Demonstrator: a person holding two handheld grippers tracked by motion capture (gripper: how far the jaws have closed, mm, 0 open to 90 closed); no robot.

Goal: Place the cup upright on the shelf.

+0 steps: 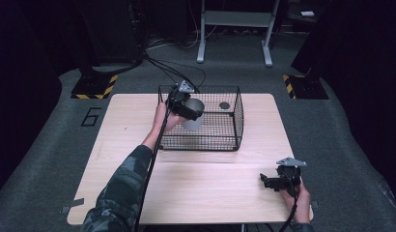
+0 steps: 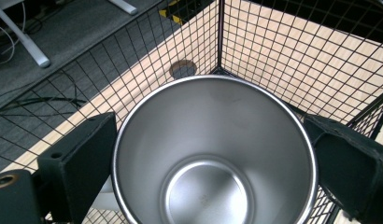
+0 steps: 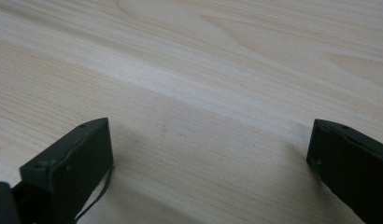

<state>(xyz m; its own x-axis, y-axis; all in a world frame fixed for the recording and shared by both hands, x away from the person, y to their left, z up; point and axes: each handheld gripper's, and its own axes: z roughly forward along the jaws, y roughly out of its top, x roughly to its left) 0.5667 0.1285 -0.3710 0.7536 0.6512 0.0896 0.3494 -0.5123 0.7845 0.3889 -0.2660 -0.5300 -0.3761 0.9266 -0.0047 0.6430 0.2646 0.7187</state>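
Left gripper view, item 1: left gripper (image 2: 213,154), jaws spread wide and pressed to either side of steel cup (image 2: 213,154), i.e. clamped on it. Cup was held mouth toward the cam, empty, shiny inside, base ring visible. Prob. gripped across the body so it could be lowered upright w/o tipping; that's my read, not seen.

Item 2: cup's location. In high view the left gripper (image 1: 192,114) held the cup (image 1: 193,121) inside the wire basket (image 1: 234,126), toward its left half, above or on the mesh floor; couldn't tell which.

Item 3: basket. Black mesh, open top, sat at far-centre of the table (image 1: 128,145). A small dark round disc (image 1: 224,105) lay in the far right corner of basket, well apart from cup. Mesh walls stood close around the jaws; near wall and left wall looked the likeliest snags on any withdrawal.

Item 4: right gripper (image 1: 272,181). Parked at near right of table, well apart from basket. In right gripper view the jaws stood wide apart w/ nothing between, bare wood under them.

Item 5: surrounds. Grey carpet floor, hazard-striped stand bases (image 1: 95,87), cables trailing behind table. None obstructed.
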